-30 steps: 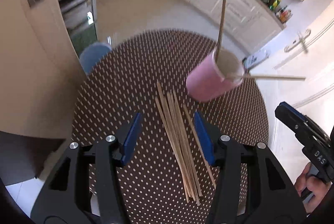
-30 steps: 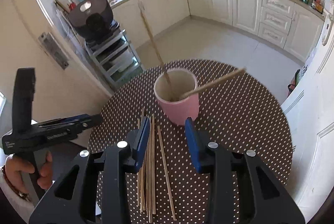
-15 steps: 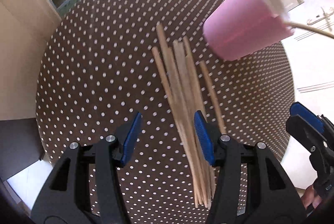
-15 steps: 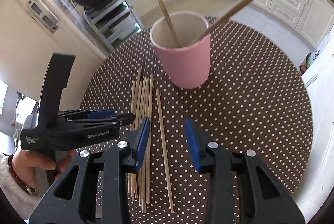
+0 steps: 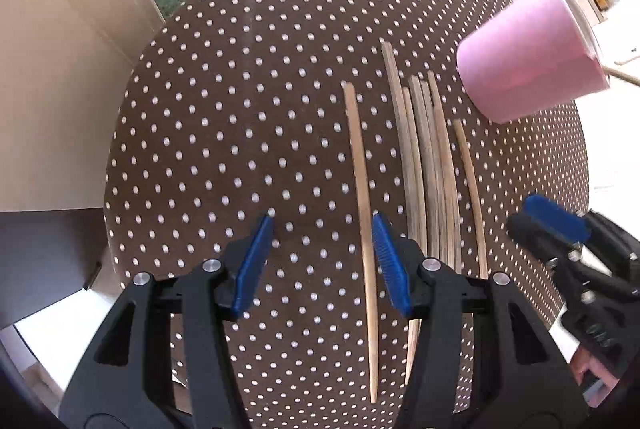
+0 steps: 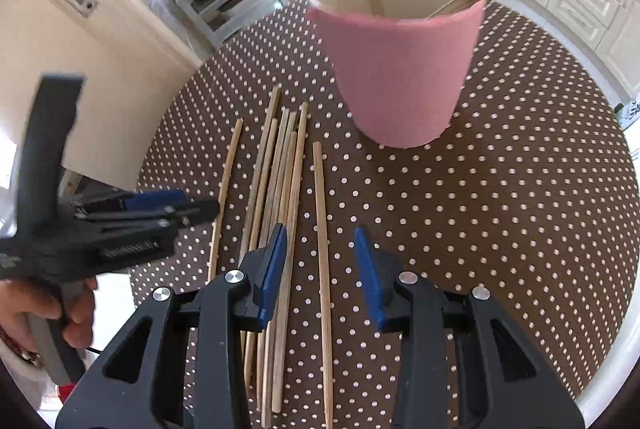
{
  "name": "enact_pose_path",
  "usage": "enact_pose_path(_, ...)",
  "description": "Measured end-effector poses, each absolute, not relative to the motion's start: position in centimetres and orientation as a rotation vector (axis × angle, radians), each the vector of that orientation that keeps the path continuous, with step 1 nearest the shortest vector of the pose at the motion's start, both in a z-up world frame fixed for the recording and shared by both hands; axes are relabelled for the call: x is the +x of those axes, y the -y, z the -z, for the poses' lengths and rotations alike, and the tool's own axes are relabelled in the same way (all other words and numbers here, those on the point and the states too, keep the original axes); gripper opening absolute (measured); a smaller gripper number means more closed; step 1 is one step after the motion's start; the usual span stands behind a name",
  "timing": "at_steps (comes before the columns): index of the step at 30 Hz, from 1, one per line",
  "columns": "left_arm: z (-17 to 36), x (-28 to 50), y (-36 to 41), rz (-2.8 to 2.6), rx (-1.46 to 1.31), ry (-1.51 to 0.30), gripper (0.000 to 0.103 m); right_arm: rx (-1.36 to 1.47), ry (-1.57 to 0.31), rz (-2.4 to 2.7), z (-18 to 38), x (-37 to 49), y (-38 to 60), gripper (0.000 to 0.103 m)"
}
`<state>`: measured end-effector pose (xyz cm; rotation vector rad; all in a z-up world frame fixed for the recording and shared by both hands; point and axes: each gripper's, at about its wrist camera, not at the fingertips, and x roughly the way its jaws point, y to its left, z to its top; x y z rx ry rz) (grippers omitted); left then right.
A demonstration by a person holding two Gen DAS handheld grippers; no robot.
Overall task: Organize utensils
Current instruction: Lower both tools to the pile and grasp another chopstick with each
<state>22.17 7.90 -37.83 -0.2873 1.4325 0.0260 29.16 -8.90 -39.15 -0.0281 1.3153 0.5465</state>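
Dotted table [image 5: 240, 109] in a kitchen: two sticks stand in my pink cup [image 6: 400, 69], about eight chopsticks [image 5: 424, 157] lie loose beside it, and I hold the left gripper [image 5: 320, 261] and right gripper [image 6: 320, 265] wide open, empty, each straddling one outlying stick.

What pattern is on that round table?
Dark brown with small white polka dots; the table shows best in the left wrist view.

We see a round table [image 6: 500, 197] in a brown dotted cloth, a pink cup [image 6: 400, 77] standing on it, loose wooden chopsticks [image 6: 280, 189] lying beside the cup
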Motion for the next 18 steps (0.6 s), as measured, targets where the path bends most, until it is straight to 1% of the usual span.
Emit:
enact_pose_path(3, 37.8, 23.5, -8.5, -0.038, -0.285, -1.434, 0.052, -0.063, -1.326, -0.542, 40.2, 30.1, 7.9, 0.03)
enact_pose_path(8, 37.9, 26.8, -7.6, -0.044, -0.248, -1.446, 0.052, -0.104, -1.35, -0.544, 41.4, 31.6, 6.8, 0.018)
enact_pose_path(10, 38.1, 27.4, -7.3, -0.045, -0.231, -1.453, 0.052, -0.118, -1.351, -0.556, 41.7, 31.8, 6.2, 0.016)
enact_pose_path(11, 38.1, 27.7, -7.2, -0.049, -0.223, -1.456, 0.05, -0.131, -1.352, -0.567, 41.8, 31.9, 5.8, 0.015)
enact_pose_path(12, 37.9, 27.9, -7.0, -0.06, -0.208, -1.457, 0.045, -0.144, -1.356, -0.572, 42.0, 31.9, 5.4, 0.014)
enact_pose_path(14, 38.0, 28.4, -6.9, -0.073, -0.185, -1.464, 0.042, -0.186, -1.374, -0.571, 42.6, 32.1, 4.6, 0.013)
enact_pose_path(15, 38.1, 28.6, -6.7, -0.081, -0.161, -1.468, 0.038, -0.192, -1.371, -0.571, 42.6, 32.2, 4.4, 0.012)
enact_pose_path(17, 38.3, 28.7, -6.6, -0.097, -0.125, -1.466, 0.033, -0.202, -1.376, -0.564, 42.7, 32.6, 4.0, 0.006)
enact_pose_path(18, 38.4, 28.7, -6.7, -0.098, -0.124, -1.46, 0.029, -0.207, -1.376, -0.562, 42.8, 32.7, 3.8, 0.006)
